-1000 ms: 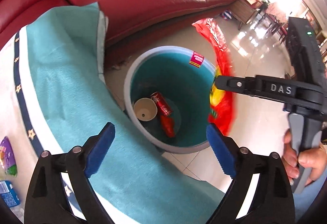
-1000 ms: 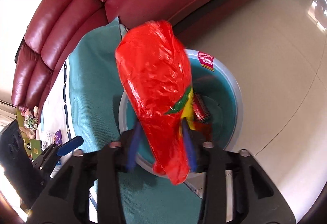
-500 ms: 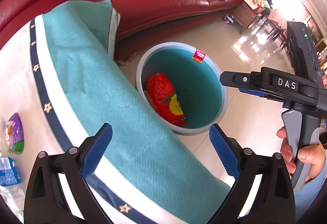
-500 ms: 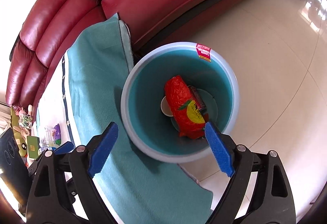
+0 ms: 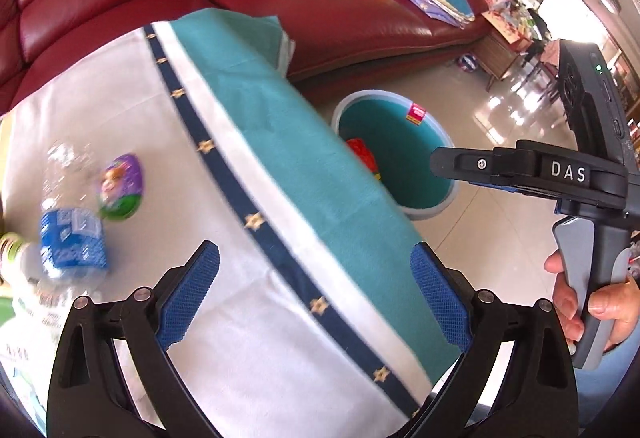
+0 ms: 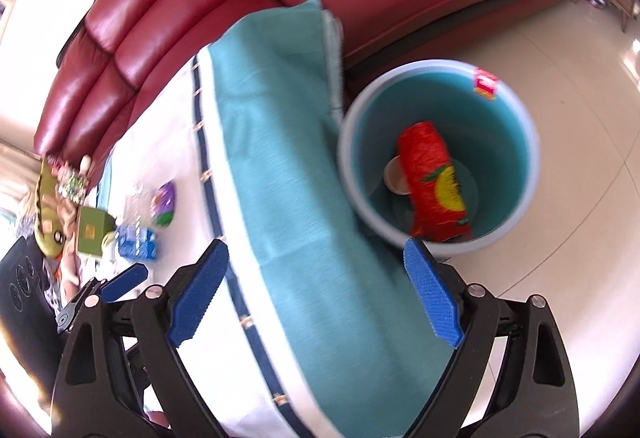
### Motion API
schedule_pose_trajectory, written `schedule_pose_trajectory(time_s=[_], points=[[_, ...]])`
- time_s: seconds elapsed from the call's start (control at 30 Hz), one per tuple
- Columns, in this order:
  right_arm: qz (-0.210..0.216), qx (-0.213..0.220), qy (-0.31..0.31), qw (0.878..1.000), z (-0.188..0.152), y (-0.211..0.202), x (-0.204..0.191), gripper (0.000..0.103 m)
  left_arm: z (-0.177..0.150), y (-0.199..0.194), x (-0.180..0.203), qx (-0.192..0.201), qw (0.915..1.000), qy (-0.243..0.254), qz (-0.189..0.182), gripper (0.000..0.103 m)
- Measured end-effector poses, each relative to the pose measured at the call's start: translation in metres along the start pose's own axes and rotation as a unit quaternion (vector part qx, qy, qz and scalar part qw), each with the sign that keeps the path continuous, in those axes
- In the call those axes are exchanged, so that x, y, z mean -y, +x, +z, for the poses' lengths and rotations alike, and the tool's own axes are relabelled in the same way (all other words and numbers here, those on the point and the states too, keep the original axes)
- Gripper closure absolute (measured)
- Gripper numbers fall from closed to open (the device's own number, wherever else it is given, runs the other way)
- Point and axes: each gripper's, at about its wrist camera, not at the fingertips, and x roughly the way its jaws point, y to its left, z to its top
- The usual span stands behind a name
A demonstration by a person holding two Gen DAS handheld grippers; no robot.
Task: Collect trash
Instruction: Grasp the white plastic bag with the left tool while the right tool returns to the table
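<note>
Red snack bag (image 6: 434, 182) lies in bin (image 6: 520, 118). Both grippers' jaws spread, empty; right gripper (image 6: 316, 294) just opened. Next: left gripper (image 5: 314, 294) toward crushed bottle (image 5: 72, 234) at 9 o'clock on tabletop (image 5: 120, 98); pinch labelled middle squarely.

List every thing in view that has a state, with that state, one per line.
Left tongs: open, empty.
Right tongs: open, empty, jaws just opened.
Bin: upright, uncovered.
Red snack bag: lying inside the bin.
Paper cup: in the bin, partly under the bag.
Plastic bottle: lying on the tablecloth.
</note>
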Motion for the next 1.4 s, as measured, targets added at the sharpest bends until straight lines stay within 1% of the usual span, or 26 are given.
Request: schedule_pose_trajectory(time_s=[0.13, 0.27, 0.4, 0.5, 0.6, 0.77, 0.97, 1.17, 1.2, 1.27, 1.3, 1.33, 1.37, 1.4], points=[[0.009, -0.010, -0.026, 1.000, -0.017, 0.006, -0.032, 0.017, -0.024, -0.021, -0.027, 0.003, 0.9997, -0.017, 0.014, 0.006], [0.014, -0.031, -0.045, 0.998, -0.036, 0.017, -0.059, 0.017, -0.049, -0.040, -0.057, 0.008, 0.9986, -0.041, 0.031, 0.006], [0.024, -0.067, -0.062, 0.995, -0.064, 0.036, -0.085, 0.017, -0.075, -0.055, -0.088, 0.011, 0.9965, -0.072, 0.043, 0.006], [0.028, -0.089, -0.072, 0.993, -0.082, 0.048, -0.100, 0.017, -0.096, -0.067, -0.108, 0.011, 0.9951, -0.082, 0.054, 0.006], [0.033, -0.102, -0.082, 0.991, -0.094, 0.056, -0.115, 0.017, -0.117, -0.069, -0.126, 0.000, 0.9940, -0.086, 0.067, 0.006], [0.032, -0.115, -0.097, 0.988, -0.111, 0.069, -0.137, 0.017, -0.146, -0.066, -0.153, -0.012, 0.9931, -0.094, 0.070, 0.006], [0.028, -0.139, -0.110, 0.984, -0.126, 0.083, -0.153, 0.017, -0.152, -0.054, -0.160, -0.021, 0.9944, -0.076, 0.070, 0.007], [0.019, -0.140, -0.118, 0.983, -0.127, 0.085, -0.158, 0.017, -0.150, -0.039, -0.153, -0.033, 0.9955, -0.046, 0.076, 0.007], [0.018, -0.138, -0.118, 0.983, -0.127, 0.084, -0.159, 0.017, -0.150, -0.036, -0.151, -0.033, 0.9955, -0.043, 0.078, 0.009], [0.016, -0.134, -0.120, 0.984, -0.126, 0.083, -0.159, 0.017, -0.151, -0.034, -0.148, -0.031, 0.9953, -0.034, 0.084, 0.024], [0.017, -0.132, -0.120, 0.984, -0.125, 0.083, -0.161, 0.017, -0.151, -0.034, -0.147, -0.030, 0.9952, -0.031, 0.087, 0.030], [0.017, -0.130, -0.119, 0.984, -0.125, 0.083, -0.161, 0.017, -0.151, -0.035, -0.145, -0.026, 0.9952, -0.029, 0.089, 0.045], [0.016, -0.128, -0.118, 0.985, -0.125, 0.082, -0.161, 0.017, -0.152, -0.036, -0.146, -0.021, 0.9952, -0.030, 0.091, 0.065], [0.016, -0.127, -0.119, 0.985, -0.124, 0.082, -0.161, 0.017, -0.153, -0.038, -0.147, -0.019, 0.9956, -0.034, 0.085, 0.070]])
